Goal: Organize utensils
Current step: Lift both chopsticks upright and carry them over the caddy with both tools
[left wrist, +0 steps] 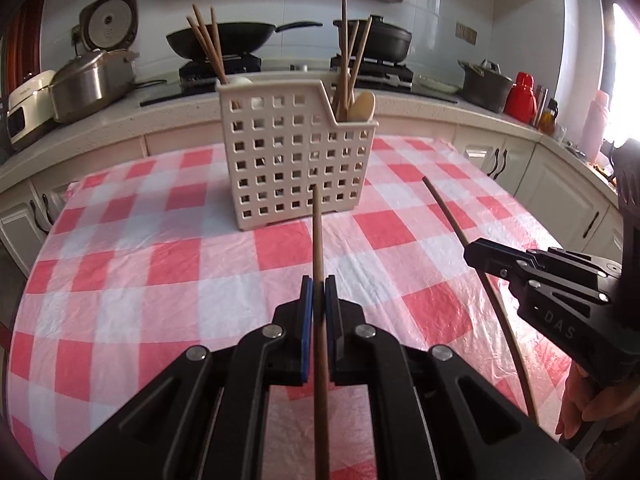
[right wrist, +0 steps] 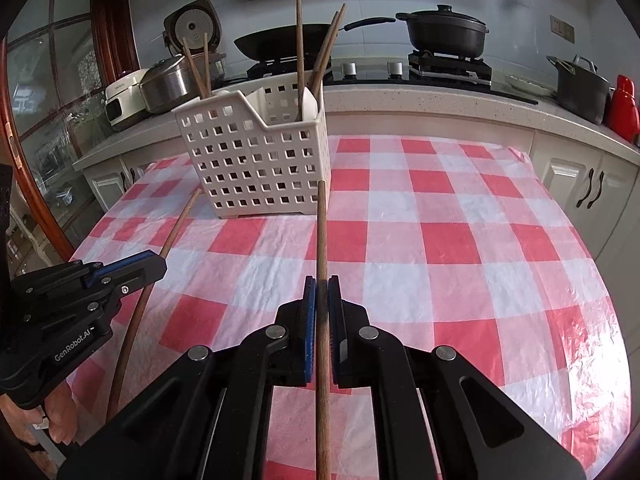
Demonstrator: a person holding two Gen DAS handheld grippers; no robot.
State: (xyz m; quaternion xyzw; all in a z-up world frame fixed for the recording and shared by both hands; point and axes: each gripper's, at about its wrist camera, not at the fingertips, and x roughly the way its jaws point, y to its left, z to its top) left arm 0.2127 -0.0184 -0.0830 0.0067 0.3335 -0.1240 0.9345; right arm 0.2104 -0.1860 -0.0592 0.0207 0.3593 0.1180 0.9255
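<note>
Wooden chopstick [left wrist: 318, 248] clamped in left tongs [left wrist: 319, 300], another chopstick [right wrist: 321, 240] in right tongs [right wrist: 322, 300]

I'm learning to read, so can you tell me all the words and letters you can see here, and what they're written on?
"D A S": on the side of the right tongs, left wrist view.
"GenRobot.AI": on the side of the left tongs, right wrist view.
White cooker by the steel pot: a small dark mark on top, too blurred to read.
Wall plate: marks too blurred to read.

Left tool [left wrist: 319, 292] at lower centre, jaws pinched nearly together; right tool [right wrist: 322, 294] likewise, both level, pointing forward.
</note>
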